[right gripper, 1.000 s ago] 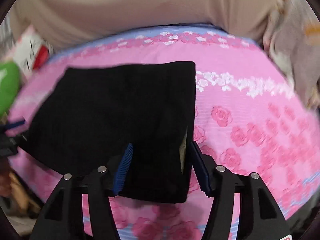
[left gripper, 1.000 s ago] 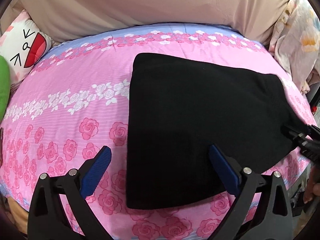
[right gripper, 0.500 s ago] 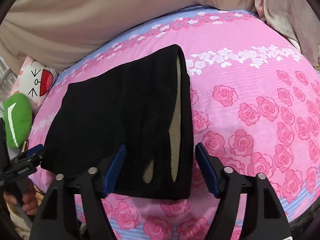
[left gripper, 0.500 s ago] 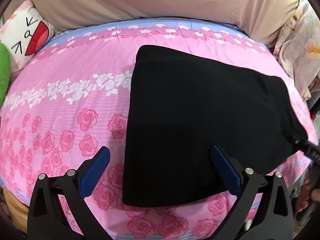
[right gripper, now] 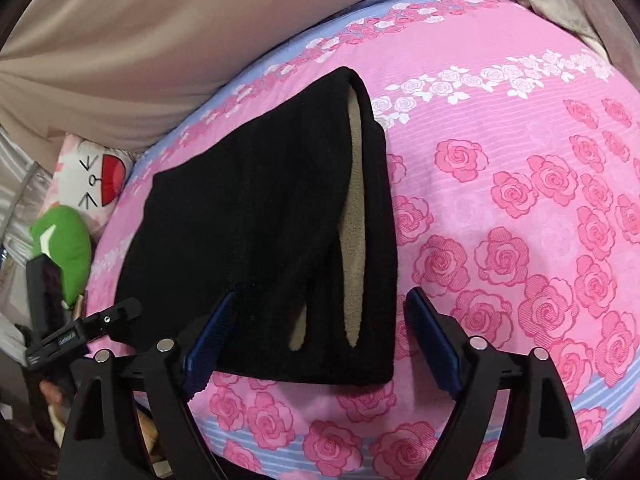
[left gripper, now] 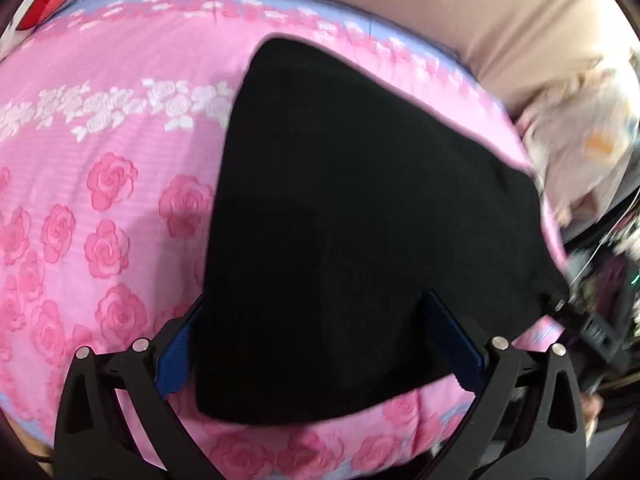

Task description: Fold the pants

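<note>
Widened over the last second: right claw [right gripper: 320,344], jaws just opening, pants [right gripper: 260,232] loose between them. Left claw [left gripper: 320,344] wide, astride the near hem. Pants folded flat on bed [right gripper: 500,240]. Release step; next likely withdrawal or final fold. No containers visible.

Pants [right gripper: 256,232]: matt black knit cloth, fuzzy tan fleece lining. Bedsheet [right gripper: 500,208]: smooth printed cotton-like cloth. Gripper fingers [right gripper: 434,344]: matt black plastic, ribbed blue pads, shiny metal pins.
</note>
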{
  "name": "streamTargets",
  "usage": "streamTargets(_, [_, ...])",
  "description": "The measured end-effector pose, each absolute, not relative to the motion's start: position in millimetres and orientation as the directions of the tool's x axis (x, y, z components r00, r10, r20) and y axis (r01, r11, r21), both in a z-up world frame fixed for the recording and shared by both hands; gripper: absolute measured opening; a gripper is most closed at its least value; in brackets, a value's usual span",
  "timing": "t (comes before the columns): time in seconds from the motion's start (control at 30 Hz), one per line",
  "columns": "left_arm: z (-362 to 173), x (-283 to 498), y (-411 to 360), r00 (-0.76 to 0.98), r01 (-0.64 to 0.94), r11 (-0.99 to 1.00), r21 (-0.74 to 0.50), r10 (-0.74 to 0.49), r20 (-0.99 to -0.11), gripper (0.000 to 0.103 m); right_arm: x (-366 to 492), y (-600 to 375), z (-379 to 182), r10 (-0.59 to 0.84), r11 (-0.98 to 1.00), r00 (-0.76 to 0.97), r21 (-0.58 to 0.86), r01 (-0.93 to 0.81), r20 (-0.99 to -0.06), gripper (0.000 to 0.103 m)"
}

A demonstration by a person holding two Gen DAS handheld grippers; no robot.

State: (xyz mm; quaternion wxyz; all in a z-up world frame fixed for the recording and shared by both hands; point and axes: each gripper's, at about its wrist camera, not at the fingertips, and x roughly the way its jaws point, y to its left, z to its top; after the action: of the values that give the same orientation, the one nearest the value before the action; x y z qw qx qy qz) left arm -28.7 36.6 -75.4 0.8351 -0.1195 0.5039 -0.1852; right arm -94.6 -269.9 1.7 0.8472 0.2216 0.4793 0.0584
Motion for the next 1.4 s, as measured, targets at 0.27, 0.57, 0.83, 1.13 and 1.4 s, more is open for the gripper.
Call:
streamTargets(0.27, [-33.8, -30.1, 50.7, 0.504, 0.241, 0.892, -0.382, -0.451, -0.736, 0.02, -86.0, -250.1, 27.4, 0.416, 0.857, 0.587, 0.515, 0.002, -0.695, 0.036])
streamTargets(0.57, [-48.0, -67.1, 60.1, 0.494, 0.196, 0.963, -0.186, -0.261, -0.829, 0.058, -114.6, -241.4, 0.2, 0.38, 0.886, 0.531, 0.463, 0.026, -0.757, 0.066])
streamTargets(0.83, [1.5, -88.6, 57.6, 0.675, 0.144, 0.988, -0.059, -0.142, -0.724, 0.089, -99.1, -184.3, 96.4, 0.372, 0.921, 0.677, 0.342, -0.187, -0.634, 0.016])
streamTargets(1.13, [-15.9, -75.4, 106.7, 0.653, -0.049, 0.998, 0.037, 0.06, -0.755, 0.093, 19.8, -46.7, -13.6, 0.45, 0.875, 0.408, 0.299, -0.381, -0.795, 0.007])
streamTargets(1.4, [-23.7, -72.3, 104.2, 0.655, -0.026, 0.995, 0.096, 0.09, -0.75, 0.093, 27.2, -20.1, -12.2, 0.412, 0.877, 0.373, 0.25, -0.41, -0.831, 0.006])
